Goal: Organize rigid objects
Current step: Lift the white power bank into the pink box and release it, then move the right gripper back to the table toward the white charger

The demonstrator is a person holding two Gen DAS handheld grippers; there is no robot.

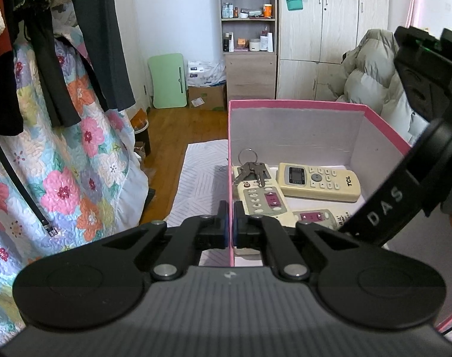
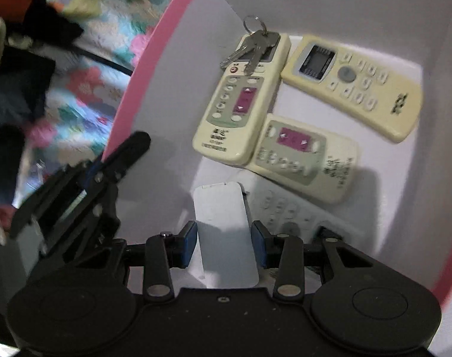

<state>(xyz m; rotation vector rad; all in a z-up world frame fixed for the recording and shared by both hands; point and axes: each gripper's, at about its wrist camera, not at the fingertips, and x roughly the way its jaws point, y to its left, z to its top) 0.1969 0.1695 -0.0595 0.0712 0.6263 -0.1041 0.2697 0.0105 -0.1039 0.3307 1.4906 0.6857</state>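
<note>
- Pink box (image 2: 142,68): open top, white inside. My left gripper (image 1: 230,223) is clenched on its near-left wall; the pink edge runs up between the pads, so I judge this hand is steadying the box.
- In the right view the left gripper (image 2: 86,178) sits at that same rim, left of my right gripper.
- Contents, flat on the floor of the box: TCL remote (image 2: 354,86) at far right; a cream remote (image 2: 241,104) left of it; a second cream remote (image 2: 306,157) nearer; a white remote (image 2: 288,211) nearest, partly under my load. Keys (image 2: 249,47) lie on the top end of the first cream remote.
- Right gripper (image 2: 224,245): over the box, pointing steeply down, grasping a white slab (image 2: 223,232) between the blue pads. Long axis runs straight away from the jaws, toward the remotes. Which face shows I cannot tell; it is blank.
- Deciding relation: free floor lies directly below and left of the slab, between wall and cream remote. Judgement: lower along the present axis, then release. Risk: its right edge landing on the white remote.
</note>
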